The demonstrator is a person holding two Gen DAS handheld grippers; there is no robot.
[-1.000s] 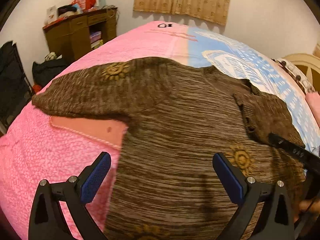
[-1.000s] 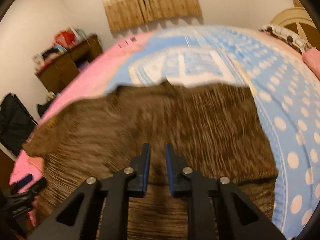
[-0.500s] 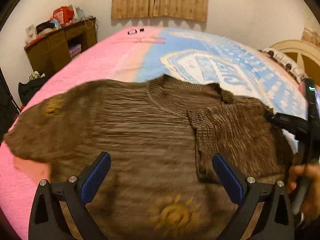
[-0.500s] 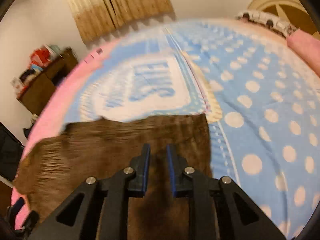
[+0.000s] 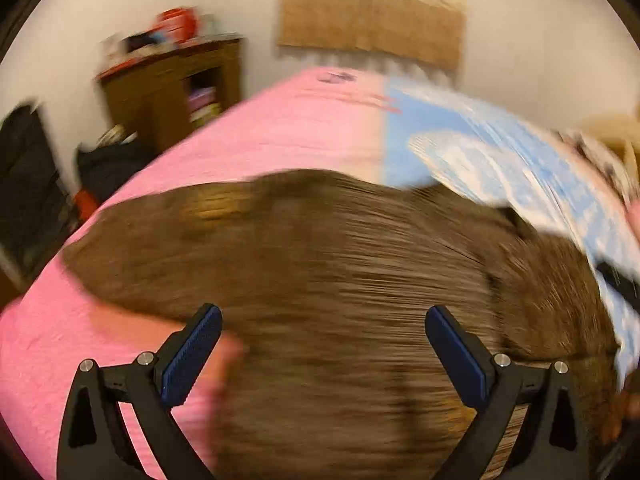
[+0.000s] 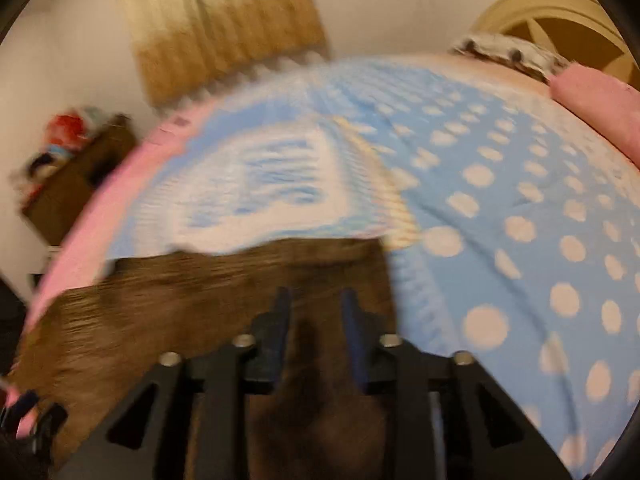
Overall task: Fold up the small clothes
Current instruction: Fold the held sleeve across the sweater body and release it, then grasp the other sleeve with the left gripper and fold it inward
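Since half a second ago your left gripper [image 5: 322, 354] has swung leftward, bringing the wooden cabinet [image 5: 176, 88] back to the upper left of its frame, while your right gripper [image 6: 316, 336] has parted its fingers slightly. Low in the left view your left gripper's blue pads stand wide apart, holding nothing, above the brown knit sweater [image 5: 320, 264] spread flat across the pink and blue bedspread [image 5: 288, 132]; your right gripper's fingers flank a fold of that sweater, though blur hides whether they grip it. Beyond, curtains [image 5: 372, 20] hang at top centre.
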